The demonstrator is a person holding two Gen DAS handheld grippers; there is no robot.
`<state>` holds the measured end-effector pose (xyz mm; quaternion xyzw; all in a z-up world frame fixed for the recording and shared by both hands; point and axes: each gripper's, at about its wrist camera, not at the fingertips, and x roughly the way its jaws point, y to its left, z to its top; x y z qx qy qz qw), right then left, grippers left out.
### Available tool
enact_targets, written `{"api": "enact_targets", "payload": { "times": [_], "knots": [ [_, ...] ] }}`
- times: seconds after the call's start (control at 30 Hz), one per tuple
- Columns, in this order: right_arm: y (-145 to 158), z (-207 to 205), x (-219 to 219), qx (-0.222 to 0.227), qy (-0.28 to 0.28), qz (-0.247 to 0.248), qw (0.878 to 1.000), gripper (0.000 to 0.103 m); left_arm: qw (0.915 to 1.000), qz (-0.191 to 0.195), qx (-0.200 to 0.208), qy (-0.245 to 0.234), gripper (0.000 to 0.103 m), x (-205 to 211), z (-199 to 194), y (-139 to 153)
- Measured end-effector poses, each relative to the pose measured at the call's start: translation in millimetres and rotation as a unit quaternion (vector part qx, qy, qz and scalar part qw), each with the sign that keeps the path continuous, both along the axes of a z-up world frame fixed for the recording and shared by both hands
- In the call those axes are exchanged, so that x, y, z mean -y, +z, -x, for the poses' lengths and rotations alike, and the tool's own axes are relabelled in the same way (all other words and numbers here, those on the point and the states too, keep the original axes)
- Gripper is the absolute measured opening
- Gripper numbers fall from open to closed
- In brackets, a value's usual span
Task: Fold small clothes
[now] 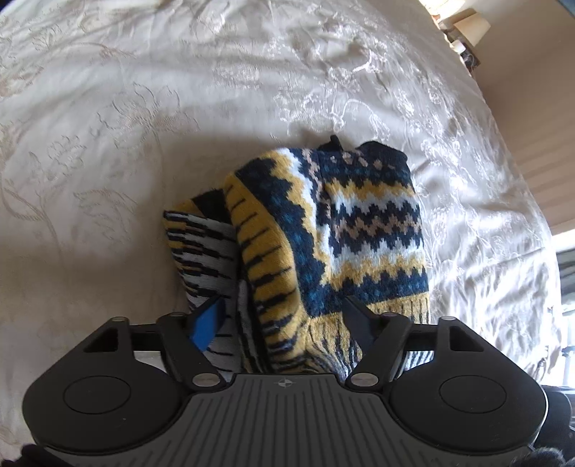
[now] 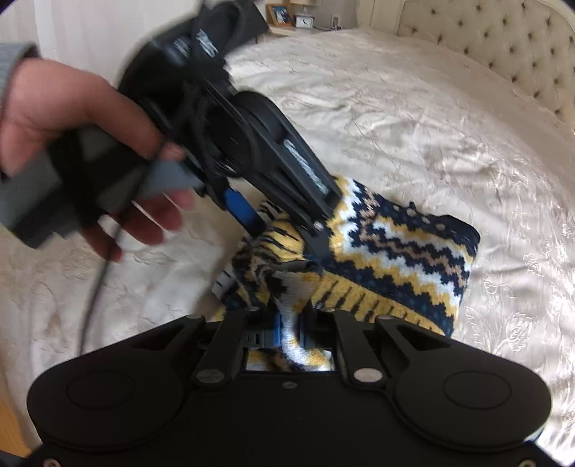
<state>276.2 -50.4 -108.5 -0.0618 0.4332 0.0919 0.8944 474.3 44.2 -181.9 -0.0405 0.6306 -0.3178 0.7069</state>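
Left wrist view: left gripper (image 1: 282, 316) tilted down over a knitted sweater (image 1: 359, 222) with navy, yellow and white zigzags, lying bunched and partly folded on a cream embroidered bedspread (image 1: 143, 107). Jaws stand wide apart, blue pad on one finger (image 1: 205, 323) showing, fabric lies between the fingers but pads not pressing it, nothing held. Right wrist view: right gripper (image 2: 289, 332) clamped tight on a fold of the sweater (image 2: 395, 248), knit pinched between the two fingers close to the camera. Person's hand (image 2: 72, 143) with grey sleeve cuff holds the left gripper's handle, cable trailing down from it. Tufted headboard (image 2: 485, 32) at far edge of bed, nightstand with picture frame (image 2: 278, 14) and small clock behind
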Motion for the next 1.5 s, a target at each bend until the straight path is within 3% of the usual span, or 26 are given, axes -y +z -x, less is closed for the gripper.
{"api": "enact_targets", "payload": {
  "times": [0.3, 0.4, 0.47, 0.5, 0.53, 0.63, 0.77, 0.93, 1.1, 1.17, 1.23, 1.5],
  "knots": [
    [20, 18, 0, 0.014, -0.011, -0.032, 0.999, 0.014, 0.9967, 0.039, -0.056, 0.046, 0.075, 8, -13, -14],
    [20, 20, 1, 0.013, -0.013, -0.031, 0.999, 0.014, 0.9957, 0.057, -0.051, 0.053, 0.073, 16, -22, -10],
    [20, 20, 1, 0.013, -0.018, -0.031, 0.999, 0.014, 0.9973, 0.046, -0.039, 0.042, 0.055, 25, -25, -7],
    [20, 21, 2, 0.014, -0.02, -0.031, 0.999, 0.014, 0.9982, 0.041, -0.027, 0.035, 0.033, 29, -25, -4],
    [20, 21, 1, 0.015, -0.022, -0.031, 0.999, 0.014, 0.9987, 0.04, -0.016, 0.029, 0.022, 31, -24, -1],
    [26, 24, 0, 0.021, -0.026, -0.035, 0.999, 0.014, 0.9986, 0.045, 0.026, 0.004, 0.02, 33, -18, 19],
    [33, 28, -7, 0.029, -0.017, -0.047, 0.998, 0.015, 0.9952, 0.059, 0.078, -0.008, 0.02, 15, -8, 49],
    [12, 23, -28, 0.004, 0.019, -0.042, 0.999, 0.015, 0.996, 0.038, 0.081, 0.008, 0.02, -15, -8, 41],
    [-8, 14, -39, -0.015, 0.041, -0.042, 0.998, 0.015, 0.9978, 0.053, 0.022, 0.032, 0.021, -35, -13, 18],
    [-9, 13, -34, -0.017, 0.028, -0.055, 0.998, 0.015, 0.9976, 0.055, 0.003, 0.043, 0.036, -35, -12, 13],
    [-7, 12, -26, -0.018, 0.011, -0.064, 0.998, 0.015, 0.9967, 0.062, -0.011, 0.051, 0.062, -32, -11, 11],
    [13, 15, 8, -0.007, -0.07, -0.122, 0.99, 0.014, 0.9956, 0.057, -0.043, 0.061, 0.069, -20, -11, 9]
  ]
}}
